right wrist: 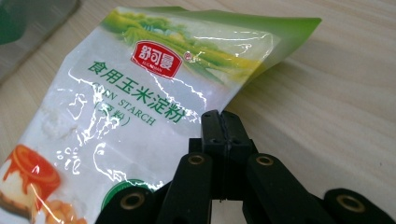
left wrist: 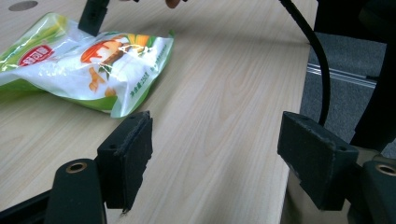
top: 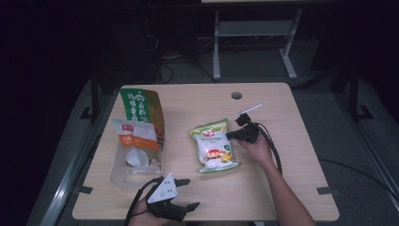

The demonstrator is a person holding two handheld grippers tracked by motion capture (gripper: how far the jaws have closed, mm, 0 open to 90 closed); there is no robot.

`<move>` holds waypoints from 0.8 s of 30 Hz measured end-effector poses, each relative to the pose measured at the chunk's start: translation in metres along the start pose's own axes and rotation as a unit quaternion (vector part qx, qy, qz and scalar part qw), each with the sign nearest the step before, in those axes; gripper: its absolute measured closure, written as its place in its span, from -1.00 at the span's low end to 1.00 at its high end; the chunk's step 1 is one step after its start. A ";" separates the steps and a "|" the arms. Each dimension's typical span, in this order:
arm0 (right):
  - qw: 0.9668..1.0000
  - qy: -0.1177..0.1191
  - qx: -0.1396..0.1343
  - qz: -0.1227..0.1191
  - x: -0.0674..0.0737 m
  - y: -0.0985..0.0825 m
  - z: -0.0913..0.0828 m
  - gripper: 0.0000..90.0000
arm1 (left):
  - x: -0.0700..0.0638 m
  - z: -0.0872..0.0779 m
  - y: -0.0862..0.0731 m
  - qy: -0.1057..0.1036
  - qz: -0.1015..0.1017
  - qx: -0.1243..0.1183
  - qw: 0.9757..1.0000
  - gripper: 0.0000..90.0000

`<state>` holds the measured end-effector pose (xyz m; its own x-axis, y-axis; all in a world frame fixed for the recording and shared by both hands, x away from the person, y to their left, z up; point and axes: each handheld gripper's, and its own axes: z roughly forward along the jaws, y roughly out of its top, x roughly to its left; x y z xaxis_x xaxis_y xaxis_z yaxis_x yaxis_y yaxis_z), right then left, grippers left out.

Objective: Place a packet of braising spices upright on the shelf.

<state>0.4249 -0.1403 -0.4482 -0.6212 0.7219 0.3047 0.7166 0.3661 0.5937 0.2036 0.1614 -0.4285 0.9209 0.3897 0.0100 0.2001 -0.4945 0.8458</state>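
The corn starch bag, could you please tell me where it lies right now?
In the high view, the corn starch bag lies flat mid-table, right of the clear bin, with the right gripper at its right edge.

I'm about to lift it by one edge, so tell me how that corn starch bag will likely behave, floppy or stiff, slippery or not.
The corn starch bag will probably sag: it lies soft and wrinkled on the table, like a loose-filled pouch. Its glossy film shows bright glare, so it may slip. The right gripper has its jaws together at the bag's edge, a thin hold, so the powder could shift and pull it loose.
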 end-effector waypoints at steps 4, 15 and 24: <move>1.000 0.001 0.000 0.001 0.002 -0.008 -0.005 1.00 | 0.000 0.001 0.000 -0.001 -0.001 0.000 1.000 -0.42; 1.000 0.024 -0.002 0.019 -0.002 -0.019 -0.013 0.66 | -0.001 0.003 0.001 -0.003 0.004 0.001 1.000 -0.42; 0.996 0.065 -0.028 0.054 -0.018 -0.017 0.004 0.06 | -0.001 0.002 0.001 -0.004 -0.003 -0.002 1.000 -0.42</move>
<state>0.4249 -0.1578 -0.4669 -0.5801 0.6722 0.4601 0.7648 0.2551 0.5916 0.2036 0.1589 -0.4288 0.9223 0.3864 0.0000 0.2051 -0.4895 0.8476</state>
